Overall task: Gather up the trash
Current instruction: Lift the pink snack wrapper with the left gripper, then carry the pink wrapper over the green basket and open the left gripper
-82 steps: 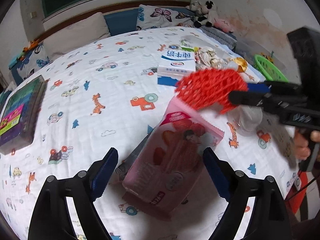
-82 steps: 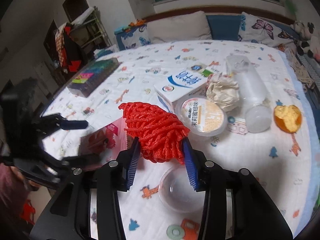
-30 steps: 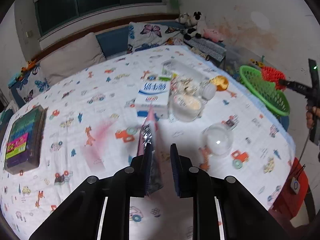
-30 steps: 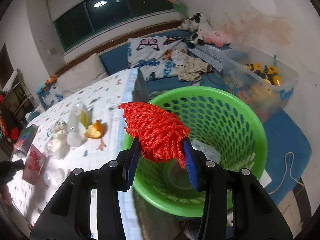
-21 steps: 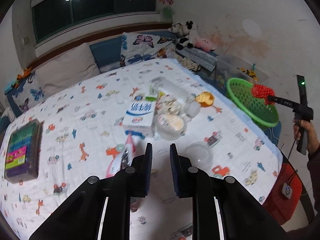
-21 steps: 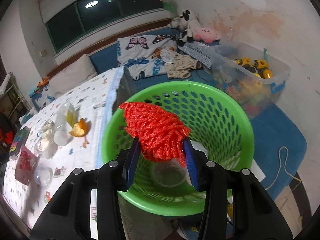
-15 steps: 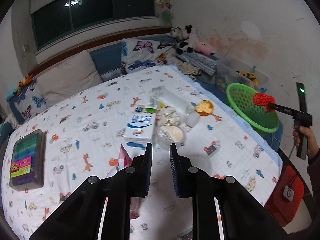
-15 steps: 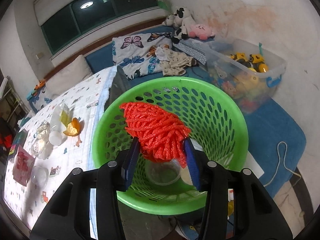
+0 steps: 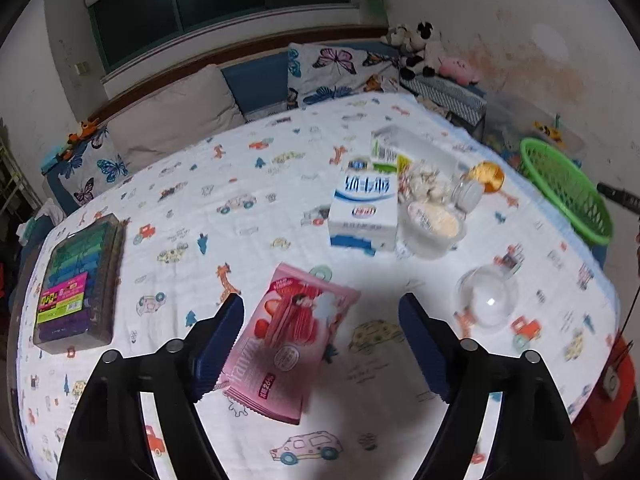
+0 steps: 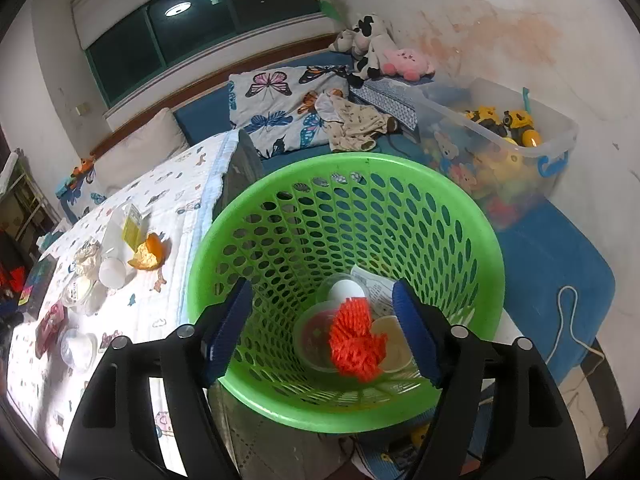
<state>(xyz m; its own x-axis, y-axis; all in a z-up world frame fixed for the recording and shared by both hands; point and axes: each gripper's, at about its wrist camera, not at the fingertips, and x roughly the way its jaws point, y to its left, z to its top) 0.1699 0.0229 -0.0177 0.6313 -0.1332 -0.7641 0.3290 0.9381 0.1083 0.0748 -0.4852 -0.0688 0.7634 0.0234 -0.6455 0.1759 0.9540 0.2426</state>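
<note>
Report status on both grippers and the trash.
Both jaws open, empty. Red net down in green basket. Pink wrapper on bed between left jaws. Nothing blocking.

Dim indoor night scene lit from overhead; a ceiling lamp reflects in the dark window (image 9: 224, 0) at 12 o'clock. Both fisheye views bend hard toward black corners. The left view is softly blurred, with the left claw (image 9: 320, 344) shadowing the bedsheet (image 9: 240, 208).

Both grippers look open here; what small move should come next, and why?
Probably lower the open left gripper and close on the pink snack packet, which lies flat between its fingers. The red net already sits inside the green basket, below the open right gripper.
</note>
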